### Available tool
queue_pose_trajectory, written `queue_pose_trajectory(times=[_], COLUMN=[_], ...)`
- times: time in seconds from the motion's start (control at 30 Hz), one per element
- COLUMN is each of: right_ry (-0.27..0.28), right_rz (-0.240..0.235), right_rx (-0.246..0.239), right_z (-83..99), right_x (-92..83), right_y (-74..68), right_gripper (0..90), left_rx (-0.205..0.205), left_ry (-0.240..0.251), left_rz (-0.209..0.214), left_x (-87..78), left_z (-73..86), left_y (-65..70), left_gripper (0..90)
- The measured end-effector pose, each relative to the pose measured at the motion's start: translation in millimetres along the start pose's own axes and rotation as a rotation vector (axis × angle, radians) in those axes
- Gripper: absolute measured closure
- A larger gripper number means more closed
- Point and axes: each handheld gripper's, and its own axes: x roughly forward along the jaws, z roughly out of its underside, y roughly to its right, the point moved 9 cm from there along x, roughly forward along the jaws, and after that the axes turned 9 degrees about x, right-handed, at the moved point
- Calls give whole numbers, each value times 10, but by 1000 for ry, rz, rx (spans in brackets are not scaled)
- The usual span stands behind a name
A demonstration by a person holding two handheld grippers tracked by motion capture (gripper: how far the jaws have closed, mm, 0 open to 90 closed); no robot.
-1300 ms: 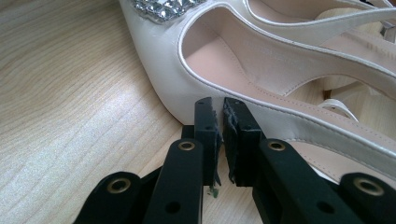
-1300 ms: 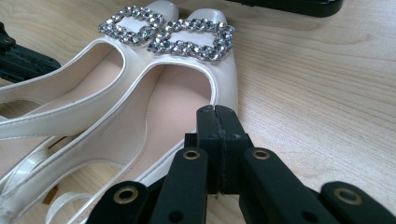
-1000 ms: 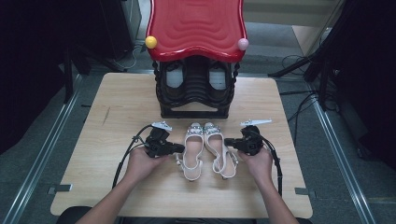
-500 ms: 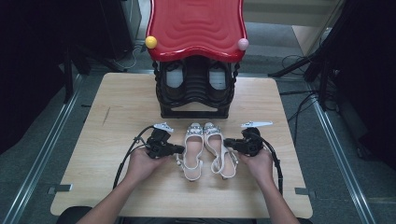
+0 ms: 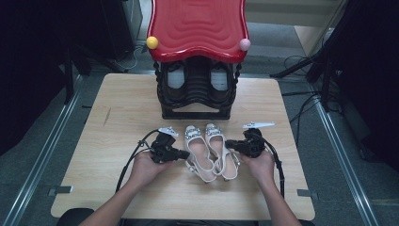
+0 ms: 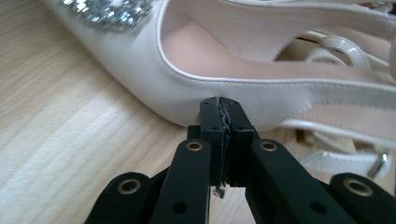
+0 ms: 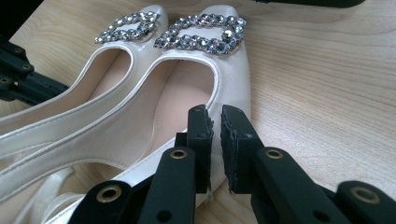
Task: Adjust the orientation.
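Dark floor and cables lie around the wooden table, and at its far edge stands a black shoe rack with a red wavy top. Two white shoes with sparkling buckles lie side by side in the middle of the table, toes toward the rack — probably so each one can be reached from its own side. The left gripper has its jaws fully closed with nothing between them, tips touching the outer side of the left shoe. The right gripper has a narrow gap between its jaws, placed over the side rim of the right shoe — whether it pinches it, I cannot tell.
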Motion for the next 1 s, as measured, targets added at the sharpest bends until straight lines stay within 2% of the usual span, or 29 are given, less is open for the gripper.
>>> queue_pose_trajectory(times=[0.1,0.27,0.47,0.57,0.7,0.87,1.0], right_ry=[-1,-7,-5,0,21,30,21], right_rz=[4,16,29,64,57,56,44], right_rx=[-6,-17,-7,-15,-19,-45,-45], right_z=[-3,-15,-54,-88,-138,-188,-203], right_x=[-1,-5,-47,-104,-167,-206,-202], right_y=[0,2,23,48,0,-100,-172], right_gripper=[825,818,810,796,779,751,720], left_rx=[6,-19,-2,17,38,29,11], left_ry=[-5,11,1,11,26,29,51], left_rz=[-11,7,20,0,-15,-37,-39], left_x=[24,63,34,-14,-101,-219,-348], left_z=[-1,-8,-2,-28,-54,-29,-14], left_y=[26,52,64,67,69,18,-35], left_gripper=[886,887,878,835,757,651,633])
